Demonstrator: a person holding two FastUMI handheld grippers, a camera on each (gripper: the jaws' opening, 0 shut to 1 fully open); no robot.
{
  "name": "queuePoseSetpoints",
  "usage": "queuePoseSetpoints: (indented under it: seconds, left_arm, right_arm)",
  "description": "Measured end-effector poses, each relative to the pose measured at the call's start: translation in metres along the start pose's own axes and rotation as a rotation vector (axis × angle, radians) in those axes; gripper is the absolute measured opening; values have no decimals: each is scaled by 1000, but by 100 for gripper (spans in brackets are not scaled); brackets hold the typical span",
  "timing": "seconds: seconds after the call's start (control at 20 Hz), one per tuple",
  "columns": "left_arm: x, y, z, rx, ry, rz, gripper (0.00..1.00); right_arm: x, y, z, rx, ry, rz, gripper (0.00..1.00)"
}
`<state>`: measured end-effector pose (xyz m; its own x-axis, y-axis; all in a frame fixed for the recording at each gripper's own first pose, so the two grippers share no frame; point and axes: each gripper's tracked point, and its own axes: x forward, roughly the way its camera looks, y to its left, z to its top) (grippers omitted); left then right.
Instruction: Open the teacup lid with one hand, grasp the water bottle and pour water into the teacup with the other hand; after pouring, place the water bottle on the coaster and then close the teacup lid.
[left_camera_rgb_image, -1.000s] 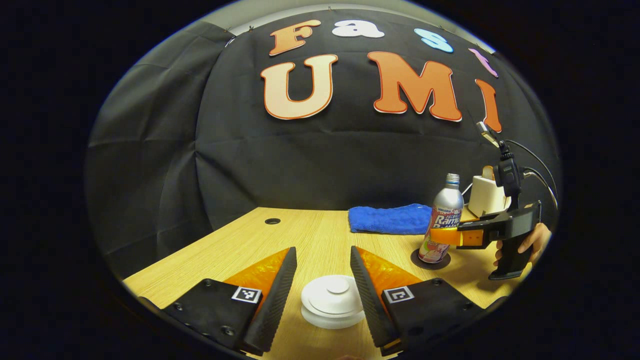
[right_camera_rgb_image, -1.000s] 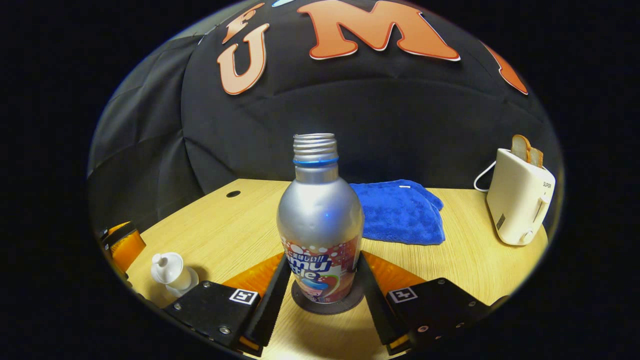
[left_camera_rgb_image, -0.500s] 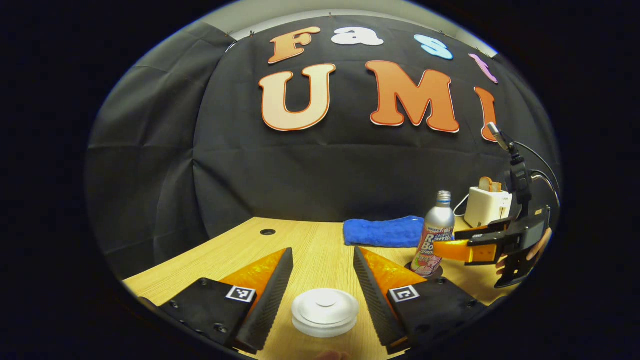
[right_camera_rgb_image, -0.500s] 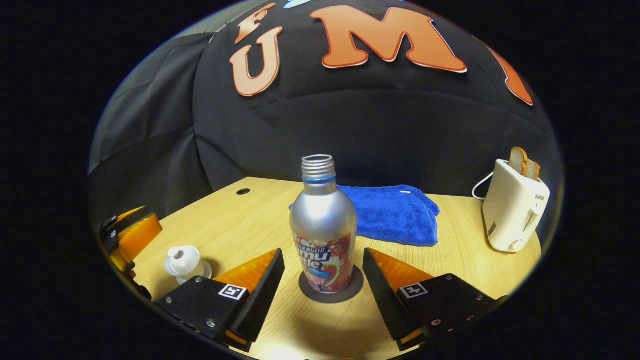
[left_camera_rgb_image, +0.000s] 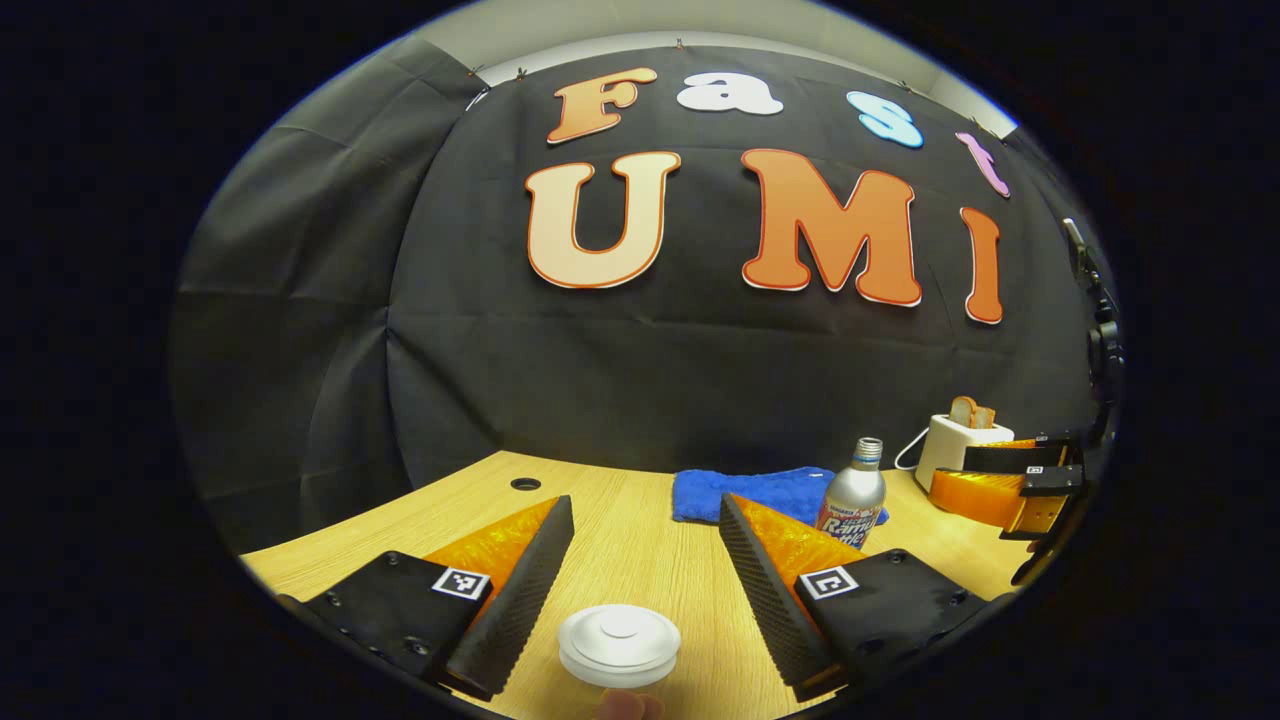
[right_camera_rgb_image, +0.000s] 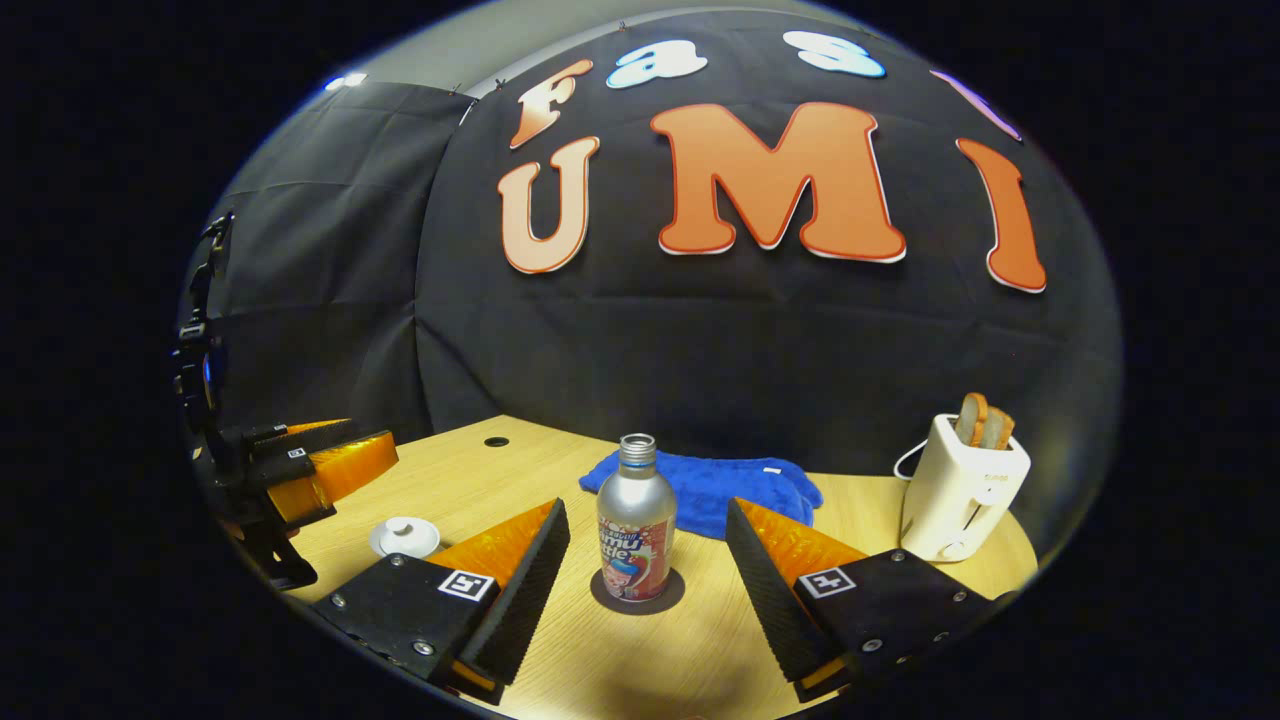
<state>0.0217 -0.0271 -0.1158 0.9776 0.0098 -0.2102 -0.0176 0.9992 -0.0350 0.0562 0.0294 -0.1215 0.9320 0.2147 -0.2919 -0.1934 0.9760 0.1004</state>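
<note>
Now both grippers — left gripper (left_camera_rgb_image: 645, 560), right gripper (right_camera_rgb_image: 648, 560) — jaws spread, empty; water bottle (right_camera_rgb_image: 636, 530) upright on coaster (right_camera_rgb_image: 637, 592), lidded teacup (left_camera_rgb_image: 619, 644) near left. Bottle likely slick, light — grip mid-body.

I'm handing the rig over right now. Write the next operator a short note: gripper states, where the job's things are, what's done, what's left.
Left gripper: open, holding nothing, with the lidded teacup on the table between and just ahead of its fingers, not touched.
Right gripper: open, holding nothing, short of the water bottle.
The bottle stands upright on the dark coaster, uncapped; blue towel behind it, toaster to the right.
Done, as far as things lie: bottle on coaster, lid on cup. Whether water is in the cup cannot be seen with the lid on.
Left: probably nothing but to clear both grippers.
</note>
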Motion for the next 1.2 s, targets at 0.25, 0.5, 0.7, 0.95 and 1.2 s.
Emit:
queuePoseSetpoints:
  seconds: [0.25,0.5,0.7,0.95,1.2]
  left_arm:
    - [-7,1,23,6,-66,11,96]
    - [-11,0,34,0,-101,8,99]
    - [-13,0,38,-3,-119,16,99]
    - [-14,0,42,-2,-133,13,99]
    - [-13,0,42,-10,-140,10,96]
  right_arm:
    - [-17,-11,19,-8,-85,-41,95]
    - [-27,-23,27,-21,-126,-96,95]
    - [-33,-27,29,-3,-139,-103,95]
    - [-41,-32,33,6,-160,-116,95]
    - [-46,-35,37,4,-181,-126,95]
